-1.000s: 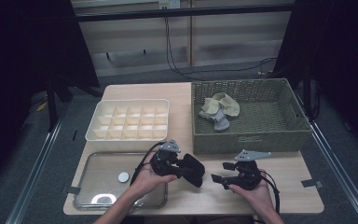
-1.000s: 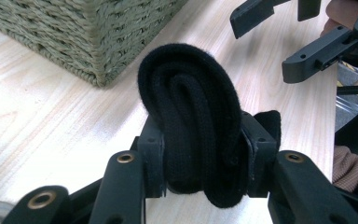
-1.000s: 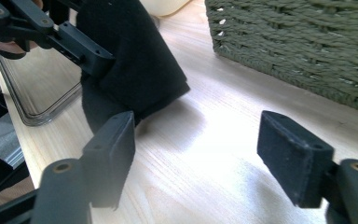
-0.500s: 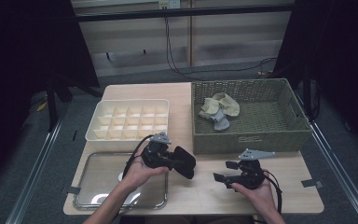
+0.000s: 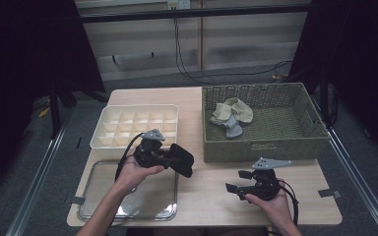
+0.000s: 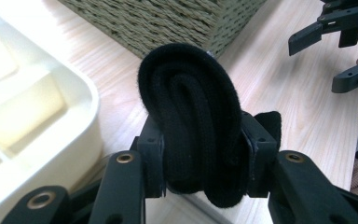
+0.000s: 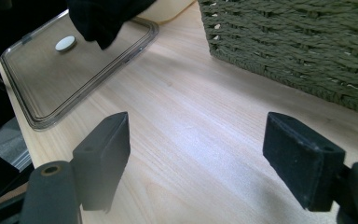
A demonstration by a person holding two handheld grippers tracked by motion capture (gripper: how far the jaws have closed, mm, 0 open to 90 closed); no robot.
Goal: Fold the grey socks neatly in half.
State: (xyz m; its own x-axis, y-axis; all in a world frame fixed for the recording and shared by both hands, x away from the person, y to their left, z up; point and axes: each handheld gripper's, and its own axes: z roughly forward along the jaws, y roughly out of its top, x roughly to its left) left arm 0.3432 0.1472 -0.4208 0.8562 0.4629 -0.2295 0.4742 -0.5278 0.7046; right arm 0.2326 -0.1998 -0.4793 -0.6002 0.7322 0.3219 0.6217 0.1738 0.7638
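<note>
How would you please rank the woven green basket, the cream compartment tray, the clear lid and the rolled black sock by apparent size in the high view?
1. Woven green basket
2. Cream compartment tray and clear lid: alike, unranked
3. Rolled black sock

Light wooden tabletop carrying three containers.

A cream compartment tray sits at the far left, its grid of small cells open to the top. Just nearer than it, at the near left corner, a clear flat lid lies flat on the wood, its near edge close to the tabletop's edge. At the far right stands a green woven basket, its front wall facing the near side and its left wall just beside the tray. The near right part of the tabletop is bare wood, with pale grain running from left to right.
</note>
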